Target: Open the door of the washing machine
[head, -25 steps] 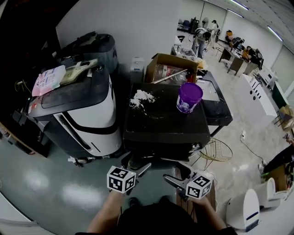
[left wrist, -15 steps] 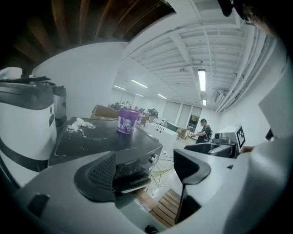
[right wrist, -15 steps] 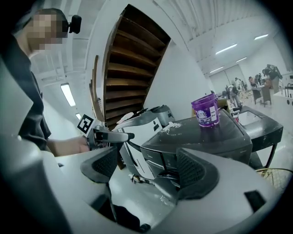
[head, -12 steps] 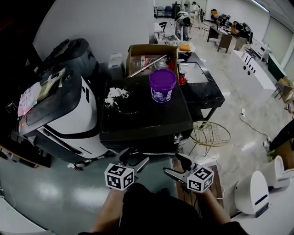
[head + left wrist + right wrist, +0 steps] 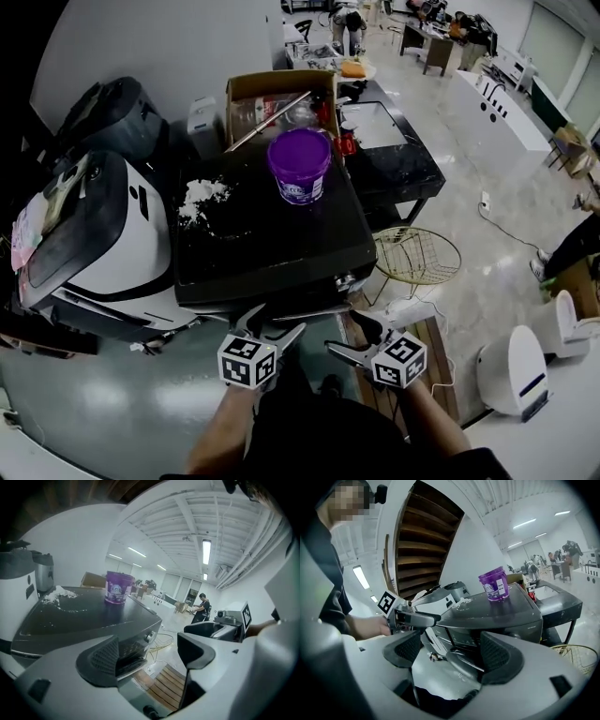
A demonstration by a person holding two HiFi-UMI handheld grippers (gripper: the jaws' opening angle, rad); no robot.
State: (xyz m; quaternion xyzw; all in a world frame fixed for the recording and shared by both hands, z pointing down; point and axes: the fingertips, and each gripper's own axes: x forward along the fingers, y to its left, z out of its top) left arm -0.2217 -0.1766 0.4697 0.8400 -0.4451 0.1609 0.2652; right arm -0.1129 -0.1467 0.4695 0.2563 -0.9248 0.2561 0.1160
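The task is only at its approach – nothing is opened yet. The washing machine (image 5: 272,253) stands just beyond the person. Its door is on the near front face, which the head view almost hides. In the right gripper view a rounded grey shape low on that front, which I take for the door (image 5: 464,660), looks closed, with no gap that I can see.

The left gripper (image 5: 272,328) and the right gripper (image 5: 347,330) hover side by side, close to the front but apart from it. Both are released: the jaws stand wide with nothing between them, though the left jaws have just narrowed a little. What is left, in my judgement, is all of it: reach the door, take its edge or handle, and swing it out.

On the machine's dark top stand a purple tub (image 5: 300,164) at the far side and a white powdery heap (image 5: 197,195) at the far left. A cardboard box (image 5: 272,94) is behind them. To the left is a white and black machine (image 5: 103,253), and to the right a wire basket (image 5: 417,255) on the glossy grey floor (image 5: 103,394). Far away, people work at desks in a big hall.
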